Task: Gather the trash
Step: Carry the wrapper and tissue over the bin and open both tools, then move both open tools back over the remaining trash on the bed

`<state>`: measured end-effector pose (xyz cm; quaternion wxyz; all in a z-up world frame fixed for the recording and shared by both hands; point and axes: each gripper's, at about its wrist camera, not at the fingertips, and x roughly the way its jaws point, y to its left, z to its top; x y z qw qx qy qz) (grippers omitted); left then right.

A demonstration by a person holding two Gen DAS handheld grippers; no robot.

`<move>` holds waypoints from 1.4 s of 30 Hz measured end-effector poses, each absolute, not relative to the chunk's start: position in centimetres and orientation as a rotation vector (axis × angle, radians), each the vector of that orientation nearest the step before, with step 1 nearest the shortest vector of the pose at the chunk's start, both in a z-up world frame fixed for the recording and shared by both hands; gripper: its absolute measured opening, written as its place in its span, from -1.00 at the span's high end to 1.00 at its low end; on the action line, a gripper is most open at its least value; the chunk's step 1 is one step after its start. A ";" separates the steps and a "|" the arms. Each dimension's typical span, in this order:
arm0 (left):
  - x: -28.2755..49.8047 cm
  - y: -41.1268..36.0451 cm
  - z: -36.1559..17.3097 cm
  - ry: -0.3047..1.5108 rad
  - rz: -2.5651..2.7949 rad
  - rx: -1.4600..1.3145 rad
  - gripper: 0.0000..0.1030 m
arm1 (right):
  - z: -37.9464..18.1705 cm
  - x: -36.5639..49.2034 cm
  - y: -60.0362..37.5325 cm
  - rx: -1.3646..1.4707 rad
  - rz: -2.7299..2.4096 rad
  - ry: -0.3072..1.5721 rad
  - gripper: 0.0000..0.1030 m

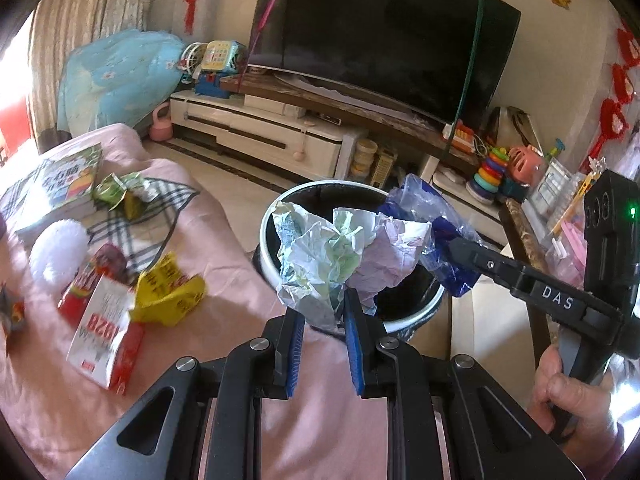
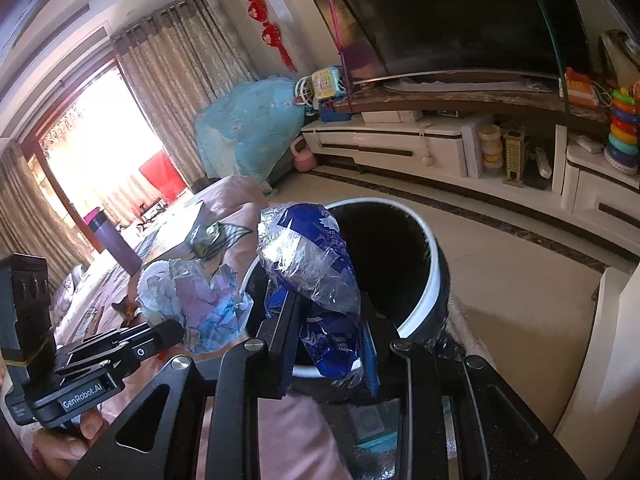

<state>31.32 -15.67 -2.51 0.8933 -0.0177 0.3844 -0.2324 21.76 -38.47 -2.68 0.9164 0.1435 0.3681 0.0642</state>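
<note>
Both loads hung at the bin's mouth, ready to drop.

The left gripper [image 1: 323,322] was clamped almost shut on a crumpled paper wad [image 1: 340,256], held over the near rim of the white-rimmed bin [image 1: 267,248]. The right gripper [image 2: 330,344], jaws narrow, pinched a blue plastic wrapper [image 2: 312,256] just beside it, nearer the opening. More wrappers [image 1: 168,292] lay on the pink cover [image 1: 224,264].

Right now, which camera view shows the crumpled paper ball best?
The left wrist view: the crumpled paper ball sits centred there, pinched between the left gripper pads, in front of the bin. The right wrist view shows the same ball off to the left, smaller and more shadowed, beside the blue plastic wrapper.
</note>
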 end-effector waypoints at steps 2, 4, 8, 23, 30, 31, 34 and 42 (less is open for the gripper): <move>31.9 -16.2 -2.5 0.801 -0.484 -0.034 0.64 | -2.6 22.4 -38.8 0.294 0.128 0.760 0.47; 32.6 -16.7 -2.6 0.806 -0.483 -0.033 0.64 | -2.5 23.0 -38.9 0.288 0.125 0.764 0.47; 33.9 -17.6 -2.7 0.812 -0.484 -0.023 0.64 | -2.6 24.2 -38.9 0.279 0.126 0.774 0.47; 37.5 -19.4 -4.2 0.867 -0.475 -0.032 0.23 | -4.2 27.3 -39.5 0.264 0.124 0.824 0.21; 35.7 -18.1 -3.6 0.824 -0.450 -0.040 -0.24 | -4.1 26.8 -40.2 0.314 0.114 0.800 -0.37; 35.2 -17.8 -3.5 0.821 -0.449 -0.043 -0.26 | -3.9 26.6 -40.2 0.320 0.115 0.794 -0.40; 33.5 -16.4 -3.4 0.804 -0.436 -0.057 -0.32 | -3.5 26.0 -39.8 0.334 0.127 0.783 -0.53; 28.2 -11.2 -3.6 0.777 -0.364 -0.122 -0.37 | -2.7 23.4 -36.7 0.331 0.176 0.748 -0.74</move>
